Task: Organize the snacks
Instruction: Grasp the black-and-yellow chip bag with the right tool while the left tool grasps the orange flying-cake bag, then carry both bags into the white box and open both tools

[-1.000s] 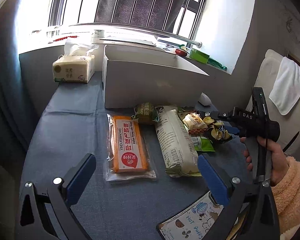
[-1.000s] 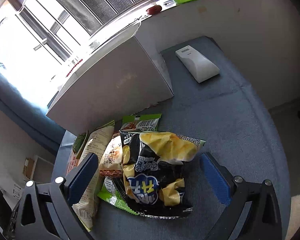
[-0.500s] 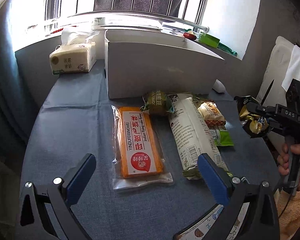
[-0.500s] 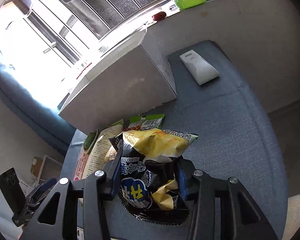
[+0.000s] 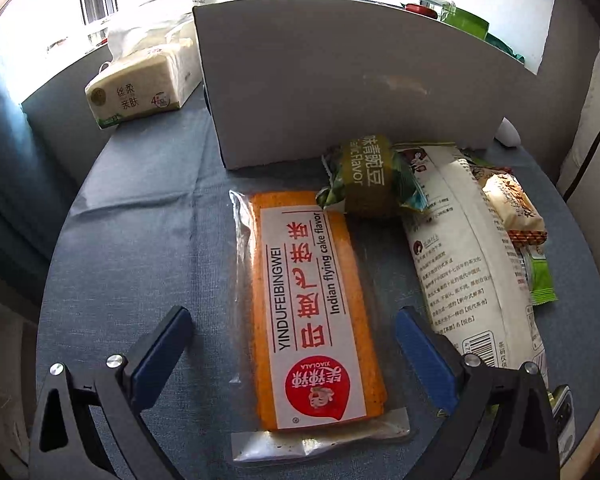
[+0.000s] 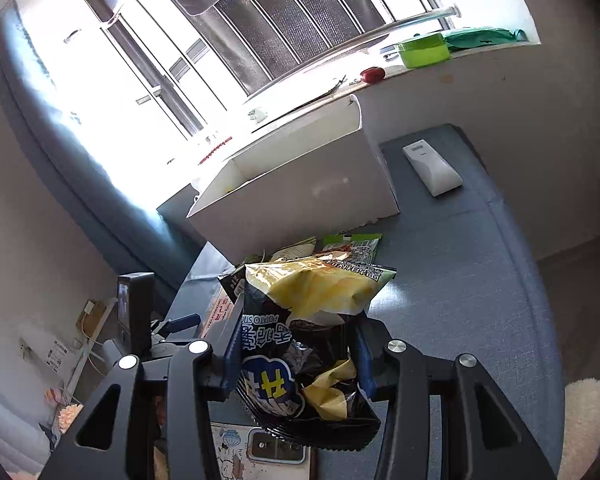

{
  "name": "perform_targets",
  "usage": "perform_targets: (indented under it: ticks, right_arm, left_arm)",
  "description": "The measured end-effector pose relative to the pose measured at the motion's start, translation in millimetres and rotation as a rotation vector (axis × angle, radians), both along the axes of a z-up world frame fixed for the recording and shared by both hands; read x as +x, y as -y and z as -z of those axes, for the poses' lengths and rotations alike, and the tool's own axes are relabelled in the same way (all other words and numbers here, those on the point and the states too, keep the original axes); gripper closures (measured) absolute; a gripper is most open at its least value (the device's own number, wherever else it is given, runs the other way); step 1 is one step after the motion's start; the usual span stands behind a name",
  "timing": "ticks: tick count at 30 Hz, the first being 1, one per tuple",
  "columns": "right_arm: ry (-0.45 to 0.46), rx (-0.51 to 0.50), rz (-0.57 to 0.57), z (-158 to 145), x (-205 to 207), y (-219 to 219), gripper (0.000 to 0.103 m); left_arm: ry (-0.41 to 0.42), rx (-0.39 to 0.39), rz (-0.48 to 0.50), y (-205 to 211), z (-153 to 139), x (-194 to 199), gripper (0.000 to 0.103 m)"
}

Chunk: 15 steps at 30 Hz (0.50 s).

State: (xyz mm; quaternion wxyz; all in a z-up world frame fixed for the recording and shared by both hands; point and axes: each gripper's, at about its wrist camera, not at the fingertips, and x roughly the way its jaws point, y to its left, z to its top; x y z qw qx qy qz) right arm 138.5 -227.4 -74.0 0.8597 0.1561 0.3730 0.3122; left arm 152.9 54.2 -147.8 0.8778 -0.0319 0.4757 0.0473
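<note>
Step in hand, as judged: carrying one snack to the box. Right gripper point(image 6: 296, 354) clamped on black-and-yellow crinkly potato-stick bag point(image 6: 304, 332), lifted clear of blue cloth table point(image 6: 460, 288), short of open white cardboard box point(image 6: 300, 200). Next move likely: up and forward over box rim, then release; bag soft, may sag or catch on rim.

Left gripper point(image 5: 292, 354) spread wide, empty, straddling orange flat cake in clear wrapper point(image 5: 312, 304), not touching it; probably the next pick.

Count on table, left view: one orange cake, one green pea packet point(image 5: 366, 178), one long white cracker pack point(image 5: 456, 248), one small beige snack pack point(image 5: 512, 208), one green sachet point(image 5: 540, 276), partly hidden. One box. One tissue pack point(image 5: 140, 88). One white remote-like device point(image 6: 432, 168).
</note>
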Motion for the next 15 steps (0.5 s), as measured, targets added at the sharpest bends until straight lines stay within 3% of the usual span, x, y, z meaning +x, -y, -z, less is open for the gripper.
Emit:
perform_targets:
  ticks: [2, 4, 7, 15]
  right_arm:
    - [0.007, -0.011, 0.0, -1, -5, -1, 0.053]
    - [0.004, -0.01, -0.005, 0, -7, -2, 0.053]
    - [0.002, 0.008, -0.008, 0, -9, -3, 0.053]
    - [0.019, -0.017, -0.033, -3, -13, -17, 0.053]
  left_arm:
    - [0.018, 0.003, 0.028, -1, 0, -3, 0.007]
    - [0.041, 0.01, 0.052, -2, -6, -8, 0.04]
    - [0.052, 0.0, 0.09, -7, -10, -15, 0.046]
    - [0.184, -0.113, 0.026, -36, -42, -60, 0.046]
